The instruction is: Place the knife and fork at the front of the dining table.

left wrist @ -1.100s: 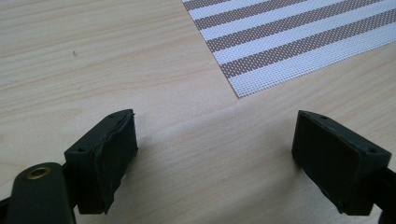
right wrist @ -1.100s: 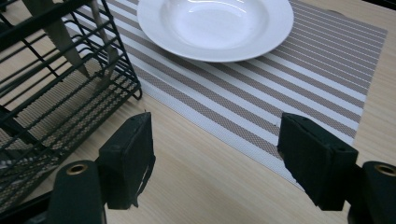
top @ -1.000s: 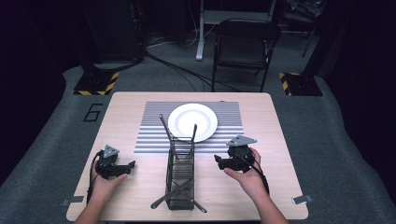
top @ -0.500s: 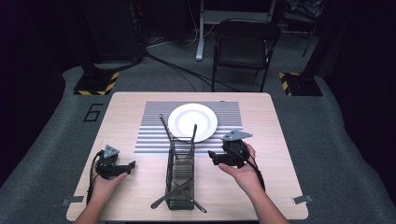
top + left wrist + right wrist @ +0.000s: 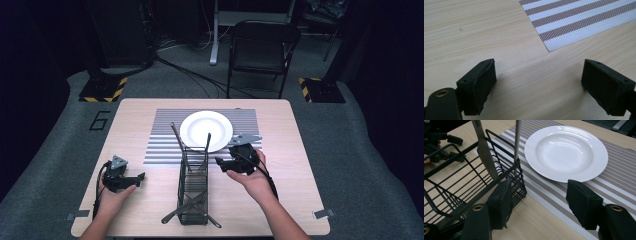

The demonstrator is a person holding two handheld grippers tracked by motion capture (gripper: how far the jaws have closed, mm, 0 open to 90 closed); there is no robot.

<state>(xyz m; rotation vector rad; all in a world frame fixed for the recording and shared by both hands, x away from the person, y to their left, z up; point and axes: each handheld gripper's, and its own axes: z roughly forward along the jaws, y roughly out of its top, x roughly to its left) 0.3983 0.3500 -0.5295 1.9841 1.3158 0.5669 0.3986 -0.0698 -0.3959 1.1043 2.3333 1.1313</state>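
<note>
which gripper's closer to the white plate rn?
Right. The right gripper hovers open just off the white plate, at its near right rim by the wire basket. The left gripper sits open far across the table.

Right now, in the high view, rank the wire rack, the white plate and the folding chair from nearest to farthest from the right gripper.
From the right gripper:
1. Wire rack, just to its left on the table.
2. White plate, a little beyond it on the striped mat.
3. Folding chair, past the table's far edge on the floor.
</note>
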